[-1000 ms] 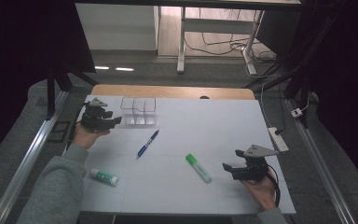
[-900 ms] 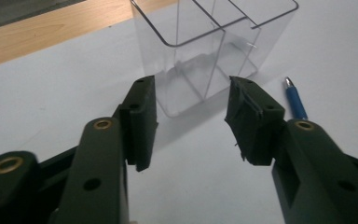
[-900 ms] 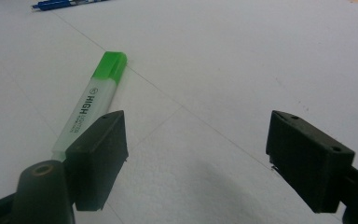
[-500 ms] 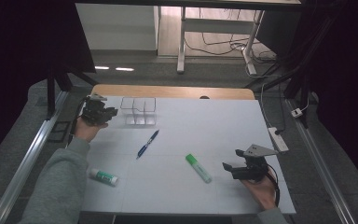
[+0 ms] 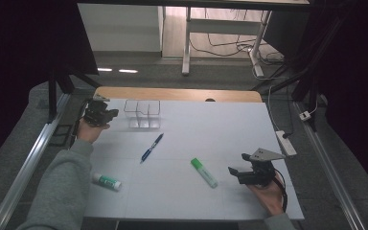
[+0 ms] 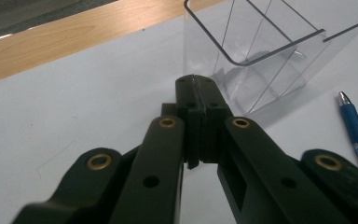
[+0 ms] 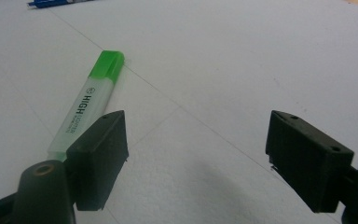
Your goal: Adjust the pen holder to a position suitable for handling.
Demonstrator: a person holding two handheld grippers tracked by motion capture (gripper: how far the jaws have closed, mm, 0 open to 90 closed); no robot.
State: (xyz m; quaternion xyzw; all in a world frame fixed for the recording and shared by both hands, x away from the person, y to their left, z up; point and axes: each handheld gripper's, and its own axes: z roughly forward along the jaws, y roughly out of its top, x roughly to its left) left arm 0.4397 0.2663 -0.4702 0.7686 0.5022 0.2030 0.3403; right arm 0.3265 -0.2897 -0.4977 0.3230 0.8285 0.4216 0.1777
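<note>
My left gripper (image 5: 111, 114) hovers at the far left of the white table (image 5: 211, 124), just left of a clear plastic compartment box (image 5: 143, 114). Its jaws have just been closing and now meet with nothing between them; in the left gripper view the shut tips (image 6: 193, 83) point at the box (image 6: 270, 51). A blue pen (image 5: 152, 147) lies mid-table, its tip also in the left gripper view (image 6: 356, 133). My right gripper (image 5: 234, 173) rests open at the front right, and a green highlighter (image 5: 204, 172) lies just to its left. The highlighter (image 7: 88, 105) sits beyond the left jaw of that gripper (image 7: 198, 156).
A white glue stick with a green label (image 5: 106, 181) lies at the front left near the person's sleeve. A strip of bare wood (image 5: 182, 94) runs along the table's far edge. A white power strip (image 5: 286, 143) lies off the right edge.
The left gripper's jaws have gone from apart to shut, and that hand has shifted slightly toward the far left. The right gripper has stayed put.
</note>
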